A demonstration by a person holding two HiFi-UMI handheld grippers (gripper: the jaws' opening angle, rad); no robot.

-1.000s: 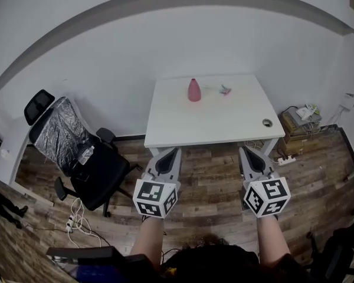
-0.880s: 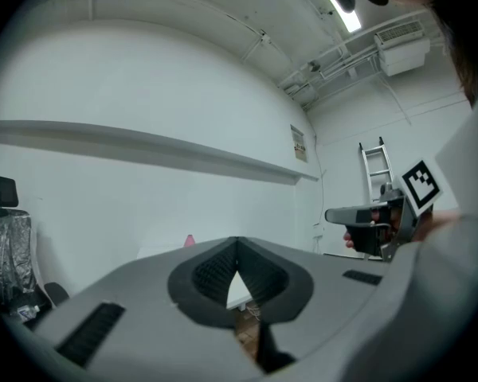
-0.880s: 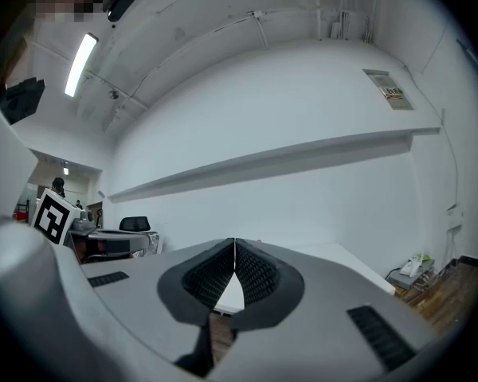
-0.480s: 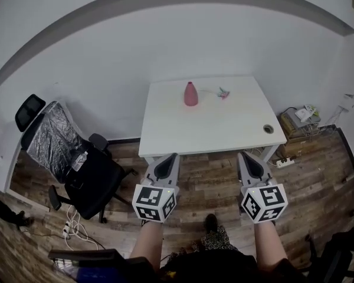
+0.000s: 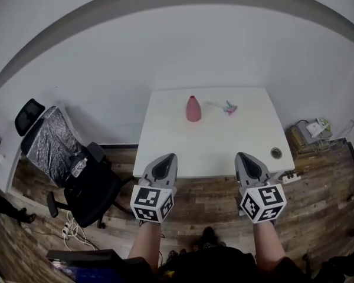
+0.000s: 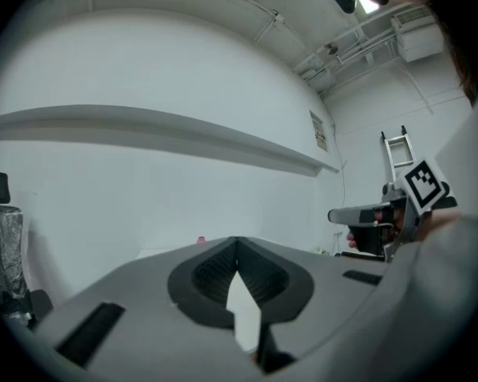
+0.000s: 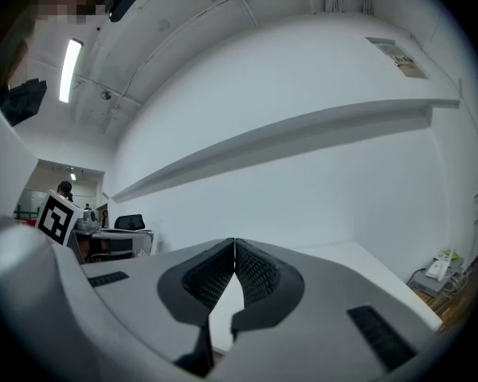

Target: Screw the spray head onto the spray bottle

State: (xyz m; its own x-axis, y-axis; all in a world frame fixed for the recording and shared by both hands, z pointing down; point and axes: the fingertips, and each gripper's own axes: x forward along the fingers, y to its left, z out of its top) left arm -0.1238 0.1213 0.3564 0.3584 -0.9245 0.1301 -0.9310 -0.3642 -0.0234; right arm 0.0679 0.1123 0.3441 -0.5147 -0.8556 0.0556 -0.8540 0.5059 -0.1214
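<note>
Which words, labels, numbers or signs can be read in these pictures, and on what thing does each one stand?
No text can be read anywhere.
On the left gripper and the right gripper: only black-and-white square markers, no letters.
On the wall notice: print too small to read.
On the pink bottle: too far away to make out any label.

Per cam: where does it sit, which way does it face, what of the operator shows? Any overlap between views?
Head view: on the person's head, facing steeply down at the white table with pink bottle and spray head; shows forearms, left tool, right tool.
Left gripper view: on the left tool, along its shut jaws toward the wall; right tool at right.
Right gripper view: on the right tool, along its shut jaws; left tool's marker cube at left.
Shared: both gripper views show the wall ledge.
</note>
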